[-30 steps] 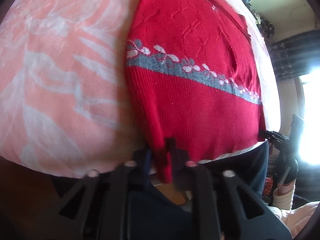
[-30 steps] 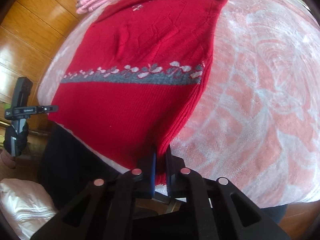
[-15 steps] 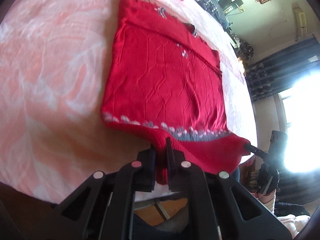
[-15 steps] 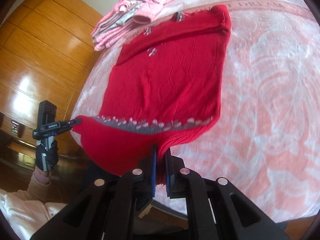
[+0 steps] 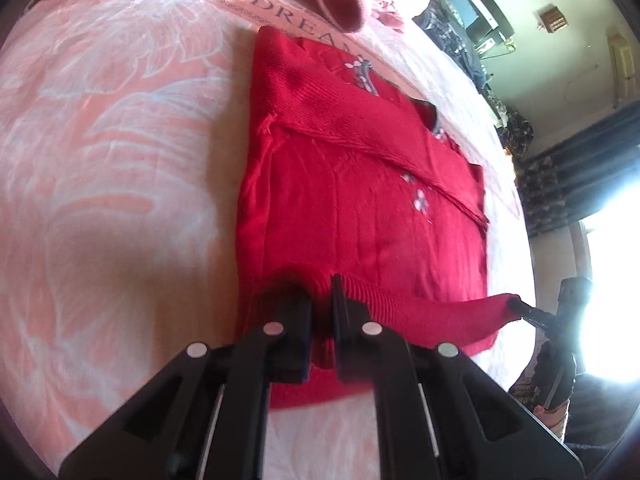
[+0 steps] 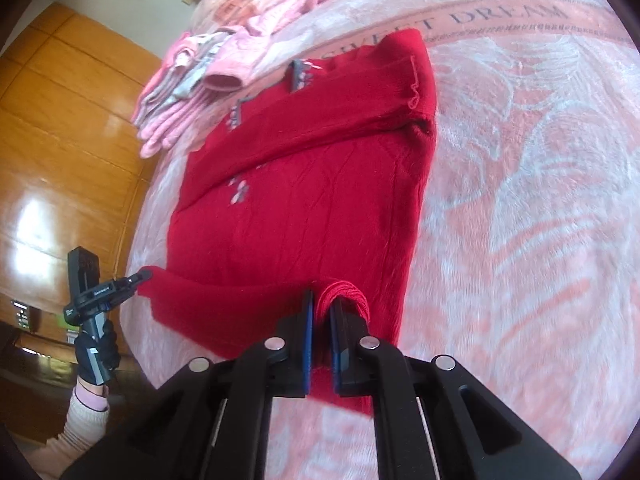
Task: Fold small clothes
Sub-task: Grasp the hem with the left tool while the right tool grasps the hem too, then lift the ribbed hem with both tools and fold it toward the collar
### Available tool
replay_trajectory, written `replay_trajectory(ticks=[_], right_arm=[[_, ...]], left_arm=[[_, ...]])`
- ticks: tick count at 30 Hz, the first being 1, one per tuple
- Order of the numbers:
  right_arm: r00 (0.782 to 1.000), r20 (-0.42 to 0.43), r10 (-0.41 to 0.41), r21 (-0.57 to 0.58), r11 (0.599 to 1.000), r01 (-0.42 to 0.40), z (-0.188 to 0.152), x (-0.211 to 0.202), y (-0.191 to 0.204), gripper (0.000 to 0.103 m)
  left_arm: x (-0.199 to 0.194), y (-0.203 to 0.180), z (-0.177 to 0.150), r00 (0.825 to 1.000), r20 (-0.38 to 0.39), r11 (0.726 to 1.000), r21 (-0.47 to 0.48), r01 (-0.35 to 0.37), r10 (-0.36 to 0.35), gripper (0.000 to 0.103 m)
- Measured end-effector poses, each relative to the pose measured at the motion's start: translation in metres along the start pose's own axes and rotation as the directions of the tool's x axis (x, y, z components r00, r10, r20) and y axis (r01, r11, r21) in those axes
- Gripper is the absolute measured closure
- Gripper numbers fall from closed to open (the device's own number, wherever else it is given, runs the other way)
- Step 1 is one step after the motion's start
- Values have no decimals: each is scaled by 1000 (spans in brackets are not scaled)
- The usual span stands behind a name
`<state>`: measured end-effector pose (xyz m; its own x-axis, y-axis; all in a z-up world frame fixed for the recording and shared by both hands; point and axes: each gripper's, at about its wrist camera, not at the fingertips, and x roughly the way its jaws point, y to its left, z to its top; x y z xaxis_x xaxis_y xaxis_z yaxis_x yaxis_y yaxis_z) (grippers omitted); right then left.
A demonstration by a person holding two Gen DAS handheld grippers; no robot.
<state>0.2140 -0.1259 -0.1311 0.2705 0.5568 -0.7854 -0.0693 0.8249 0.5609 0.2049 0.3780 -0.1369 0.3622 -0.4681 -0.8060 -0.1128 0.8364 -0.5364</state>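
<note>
A small red knit sweater (image 5: 360,208) (image 6: 304,216) lies on a pink flowered blanket (image 5: 112,184) (image 6: 528,208), sleeves folded across its chest. Its ribbed bottom hem is lifted and carried over the body toward the collar. My left gripper (image 5: 320,300) is shut on the hem's left corner. My right gripper (image 6: 319,312) is shut on the hem's right corner. Each gripper shows in the other's view: the right one (image 5: 520,304) at the far right edge, the left one (image 6: 136,278) at the far left, held by a gloved hand (image 6: 96,352).
A pile of pink clothes (image 6: 192,84) (image 5: 340,4) lies beyond the sweater's collar near the blanket's lettered border. Wooden panelling (image 6: 60,160) stands past the bed's left side. Dark curtains and a bright window (image 5: 600,240) are on the right.
Both grippers have lifted the hem off the bed's near edge and carried it forward over the sweater. The grey flowered band is now folded under and out of sight.
</note>
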Motion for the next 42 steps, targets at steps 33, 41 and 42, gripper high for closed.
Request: replay_trajectory(ticks=[33,41,42], right_arm=[[995,-4,-98,-151,984,96,4,9,9,72],[994,-18,-105,-153,983,101,8,21,7,72],[994,-18,-104,-158,982,100,10,23,9,72]], left_arm=[[38,-37,36,977,50,871,445,-210,209,47],[58,-33,42,980,2,869,463,-176,198,54],[59,-33,43,981,-2,867,467,-171,195,54]])
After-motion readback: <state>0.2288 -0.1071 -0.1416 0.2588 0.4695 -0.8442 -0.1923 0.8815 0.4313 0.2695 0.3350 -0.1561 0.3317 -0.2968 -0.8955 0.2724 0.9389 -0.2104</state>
